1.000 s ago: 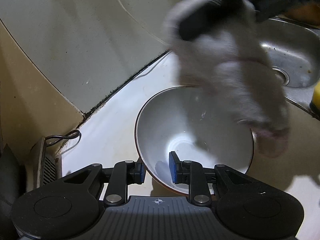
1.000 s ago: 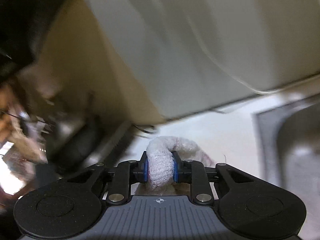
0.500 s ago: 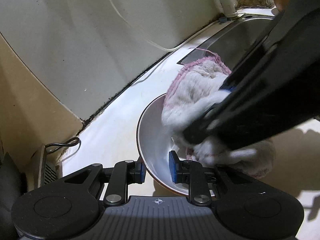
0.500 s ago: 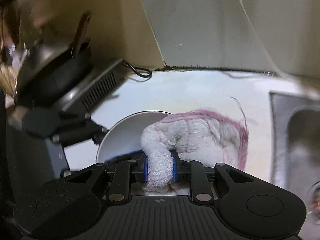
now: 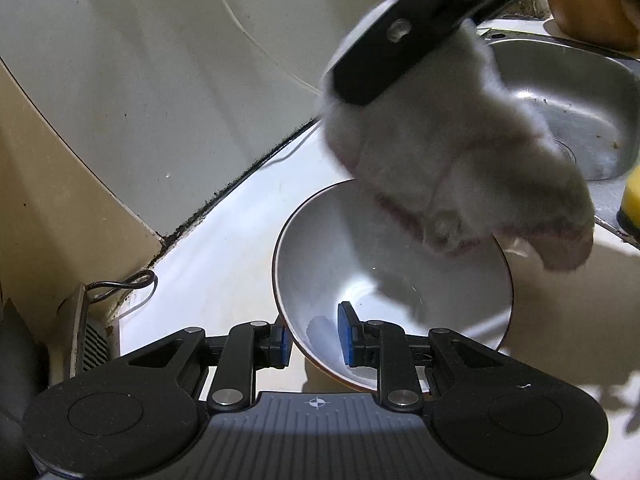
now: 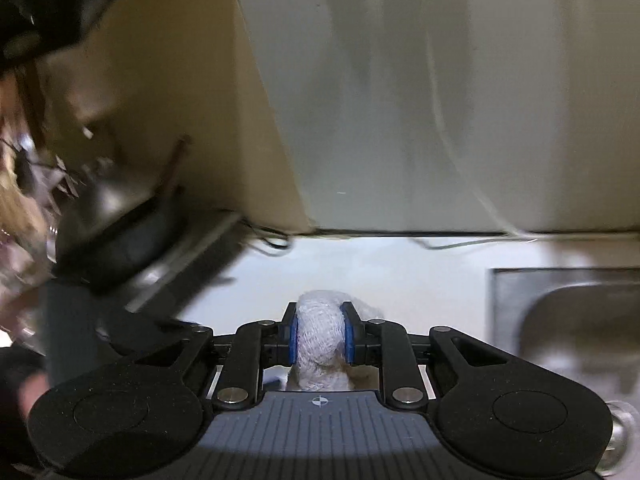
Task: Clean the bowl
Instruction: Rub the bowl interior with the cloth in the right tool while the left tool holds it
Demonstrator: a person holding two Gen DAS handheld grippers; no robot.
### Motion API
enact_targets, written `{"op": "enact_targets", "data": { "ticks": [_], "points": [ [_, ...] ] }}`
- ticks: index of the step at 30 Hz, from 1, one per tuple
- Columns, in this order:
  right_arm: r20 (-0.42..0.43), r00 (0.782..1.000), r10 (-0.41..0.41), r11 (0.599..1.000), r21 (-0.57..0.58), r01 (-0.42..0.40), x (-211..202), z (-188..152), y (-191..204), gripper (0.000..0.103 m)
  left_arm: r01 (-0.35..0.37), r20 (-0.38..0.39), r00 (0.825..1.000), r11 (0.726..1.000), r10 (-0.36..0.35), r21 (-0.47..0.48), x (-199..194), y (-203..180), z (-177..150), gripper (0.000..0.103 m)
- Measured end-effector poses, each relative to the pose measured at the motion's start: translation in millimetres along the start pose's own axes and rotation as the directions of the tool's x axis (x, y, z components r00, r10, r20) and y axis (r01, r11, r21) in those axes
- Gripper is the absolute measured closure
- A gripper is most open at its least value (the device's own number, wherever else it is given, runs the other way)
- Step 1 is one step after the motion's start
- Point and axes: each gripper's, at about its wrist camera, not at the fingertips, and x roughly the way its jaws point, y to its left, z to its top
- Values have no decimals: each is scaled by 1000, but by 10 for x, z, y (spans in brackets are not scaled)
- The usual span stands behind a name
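A white bowl (image 5: 360,264) with a brown rim stands tilted on the pale counter. My left gripper (image 5: 314,338) is shut on its near rim, one pad inside and one outside. My right gripper (image 6: 320,336) is shut on a white cloth (image 6: 320,340) with pink edging. In the left wrist view that cloth (image 5: 460,168) hangs above the bowl's far rim, lifted out of the bowl, with the right gripper's black finger (image 5: 384,64) above it.
A steel sink (image 5: 576,112) lies to the right of the bowl, with a yellow sponge (image 5: 632,200) at its near edge. A wall (image 5: 160,60) runs behind the counter. A black pan (image 6: 120,232) and a stove edge (image 5: 88,336) sit at the left.
The right gripper was pressing the cloth inside the bowl half a second ago; it has now lifted the cloth up and out. The left gripper and the bowl have stayed put.
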Motion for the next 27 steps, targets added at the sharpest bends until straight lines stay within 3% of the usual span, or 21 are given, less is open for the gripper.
{"op": "enact_targets", "data": {
  "ticks": [4, 11, 15, 19, 23, 27],
  "points": [
    [-160, 987, -19, 999, -44, 12, 451, -270, 4, 82, 4, 1, 1000, 1000, -4, -1, 0, 8, -3, 77],
    [-191, 976, -104, 979, -191, 67, 386, -340, 47, 82, 7, -3, 1000, 1000, -7, 0, 34, 29, 13, 75],
    [-150, 974, -168, 973, -184, 139, 118, -325, -60, 82, 8, -8, 1000, 1000, -8, -5, 53, 46, 17, 75],
    [-100, 975, -197, 980, -28, 195, -87, -277, -344, 83, 9, -13, 1000, 1000, -9, -6, 50, 45, 10, 75],
    [31, 995, -93, 982, 168, 87, -310, -123, -512, 83, 12, -19, 1000, 1000, -12, -3, 42, 46, 0, 74],
    [126, 992, -29, 972, 236, -2, -335, 19, -519, 83, 14, -21, 1000, 1000, -14, -3, 40, 54, -8, 74]
  ]
}}
